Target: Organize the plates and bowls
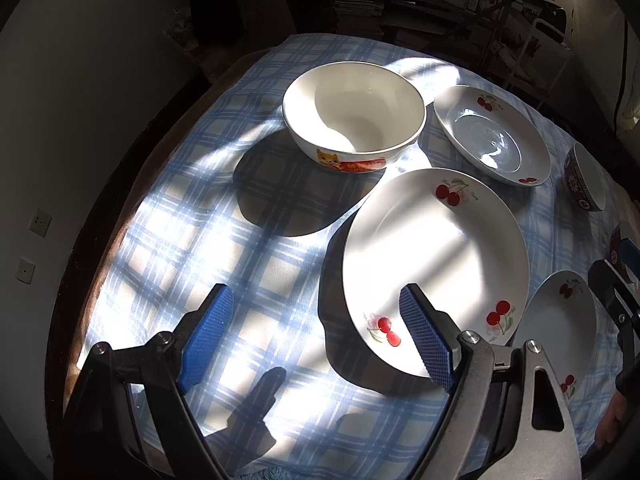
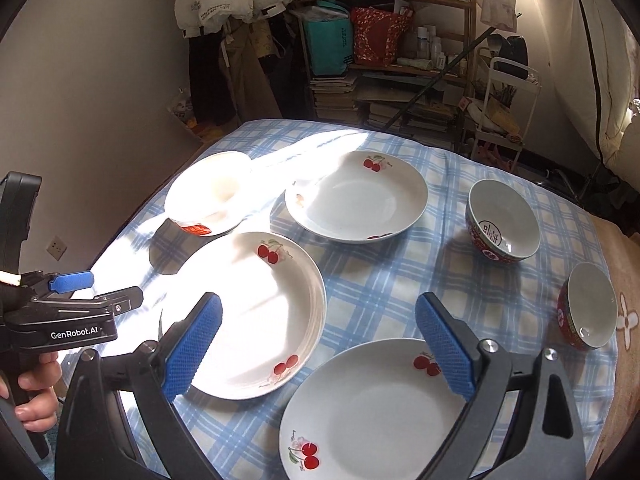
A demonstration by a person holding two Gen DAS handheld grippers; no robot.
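Note:
Three white cherry-print plates lie apart on the blue checked tablecloth: a large one (image 1: 436, 248) (image 2: 248, 316), a far one (image 1: 492, 136) (image 2: 356, 196) and a near one (image 2: 372, 412) (image 1: 560, 320). A big white bowl (image 1: 354, 116) (image 2: 208, 196) with a cartoon print stands at the far left. Two red-patterned bowls (image 2: 502, 220) (image 2: 588, 308) stand at the right. My left gripper (image 1: 318, 338) is open; its right pad hovers over the large plate's near rim. My right gripper (image 2: 320, 348) is open above the near plate's far edge. Neither holds anything.
The tablecloth (image 2: 384, 280) covers a table whose left edge runs along a grey wall. Shelves with books and bags (image 2: 360, 60) stand behind the far edge. A hand (image 2: 36, 392) grips the left gripper's handle at the left of the right wrist view.

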